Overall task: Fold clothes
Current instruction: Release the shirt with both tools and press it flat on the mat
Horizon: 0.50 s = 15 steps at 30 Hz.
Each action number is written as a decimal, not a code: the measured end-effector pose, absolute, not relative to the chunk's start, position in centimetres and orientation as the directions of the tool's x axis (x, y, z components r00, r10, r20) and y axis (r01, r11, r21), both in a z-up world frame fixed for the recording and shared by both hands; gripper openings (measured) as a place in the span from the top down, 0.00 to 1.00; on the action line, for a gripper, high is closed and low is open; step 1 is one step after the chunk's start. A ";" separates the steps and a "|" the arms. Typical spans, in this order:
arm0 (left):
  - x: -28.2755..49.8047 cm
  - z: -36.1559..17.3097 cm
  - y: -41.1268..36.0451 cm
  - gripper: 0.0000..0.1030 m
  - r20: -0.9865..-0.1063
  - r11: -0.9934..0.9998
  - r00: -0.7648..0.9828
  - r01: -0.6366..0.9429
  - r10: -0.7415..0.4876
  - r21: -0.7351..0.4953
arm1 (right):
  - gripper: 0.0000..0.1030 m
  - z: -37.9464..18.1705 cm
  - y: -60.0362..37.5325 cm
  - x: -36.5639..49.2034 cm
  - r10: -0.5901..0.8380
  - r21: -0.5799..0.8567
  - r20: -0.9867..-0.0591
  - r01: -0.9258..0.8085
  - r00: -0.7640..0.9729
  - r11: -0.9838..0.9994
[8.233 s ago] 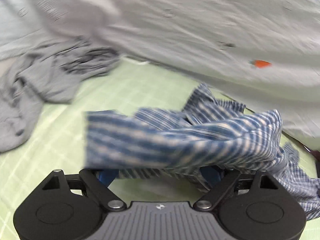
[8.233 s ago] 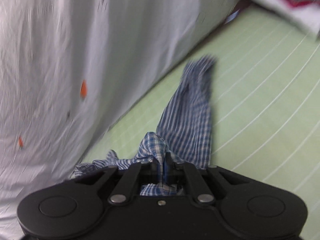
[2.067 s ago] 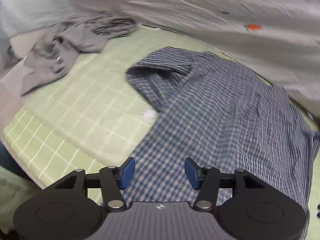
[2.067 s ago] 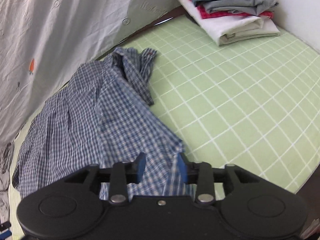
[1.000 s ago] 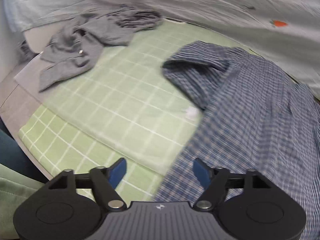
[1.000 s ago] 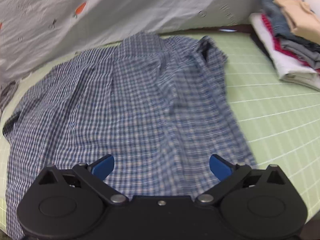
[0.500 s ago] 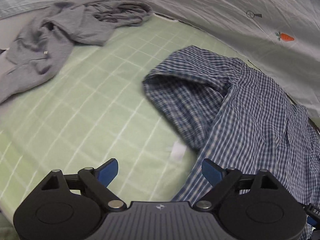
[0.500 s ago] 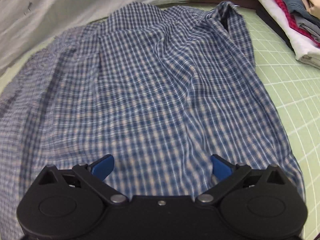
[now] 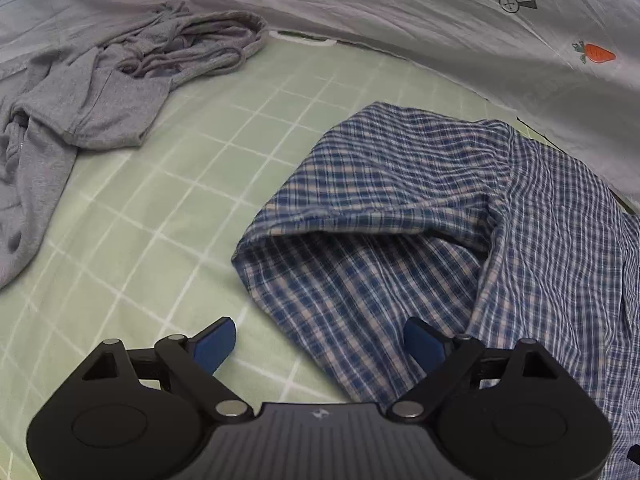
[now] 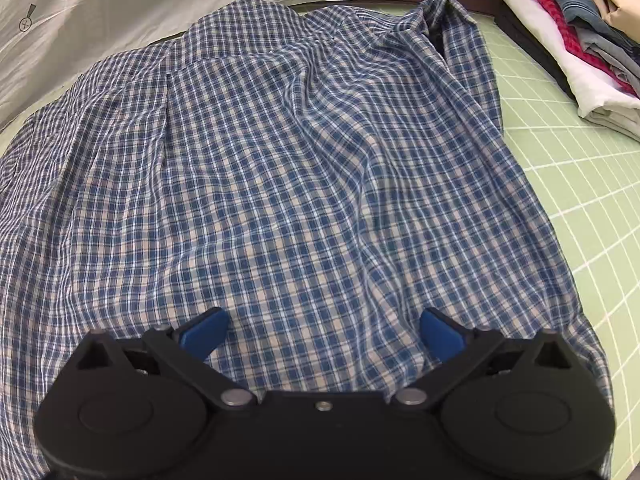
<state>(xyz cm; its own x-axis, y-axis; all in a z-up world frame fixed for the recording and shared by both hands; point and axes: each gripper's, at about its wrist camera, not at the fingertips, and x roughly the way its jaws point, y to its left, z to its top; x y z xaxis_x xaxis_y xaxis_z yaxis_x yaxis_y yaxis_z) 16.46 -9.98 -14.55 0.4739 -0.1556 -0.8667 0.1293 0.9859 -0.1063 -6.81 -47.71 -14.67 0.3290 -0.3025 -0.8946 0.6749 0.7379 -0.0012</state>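
Note:
A blue and white checked shirt (image 10: pixel 288 168) lies spread out, back side up, on the green gridded mat (image 10: pixel 580 184). Its left sleeve (image 9: pixel 360 208) lies bunched and folded over in the left wrist view. My left gripper (image 9: pixel 320 344) is open and empty, low over the lower edge of that sleeve. My right gripper (image 10: pixel 322 332) is open and empty, just above the shirt's body near its hem. The other sleeve (image 10: pixel 456 28) lies crumpled at the far right of the shirt.
A grey crumpled garment (image 9: pixel 92 92) lies on the mat (image 9: pixel 160 216) at the far left. A pile of folded clothes (image 10: pixel 576 44) stands at the far right. A pale grey sheet with carrot prints (image 9: pixel 440 20) rises behind the mat.
Both grippers have moved closer and lower over the shirt, the left toward the bunched sleeve, the right over the shirt's body. Both stay open. The shirt has not moved.

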 end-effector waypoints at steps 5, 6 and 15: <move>16.7 -14.7 -10.4 0.13 -0.857 0.988 0.500 0.148 -0.122 -0.054 | 0.00 -14.6 -48.0 -6.4 -0.295 -0.001 -0.896 0.663 0.331 0.749; 16.7 -14.7 -10.3 0.14 -0.856 0.988 0.504 0.148 -0.116 -0.047 | 0.00 -14.6 -48.0 -6.3 -0.293 -0.001 -0.896 0.659 0.333 0.752; 16.3 -14.4 -9.7 0.40 -0.834 0.988 0.546 0.151 -0.076 0.008 | 0.00 -14.3 -48.0 -6.2 -0.289 0.001 -0.889 0.634 0.354 0.773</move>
<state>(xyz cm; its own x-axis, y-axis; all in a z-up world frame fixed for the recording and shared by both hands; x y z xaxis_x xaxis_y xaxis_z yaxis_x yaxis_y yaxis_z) 16.31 -9.73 -14.44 0.5463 -0.0764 -0.8341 0.1511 0.9885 0.0083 -6.23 -48.00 -14.31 0.3544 -0.2890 -0.8893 0.6341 0.7733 0.0014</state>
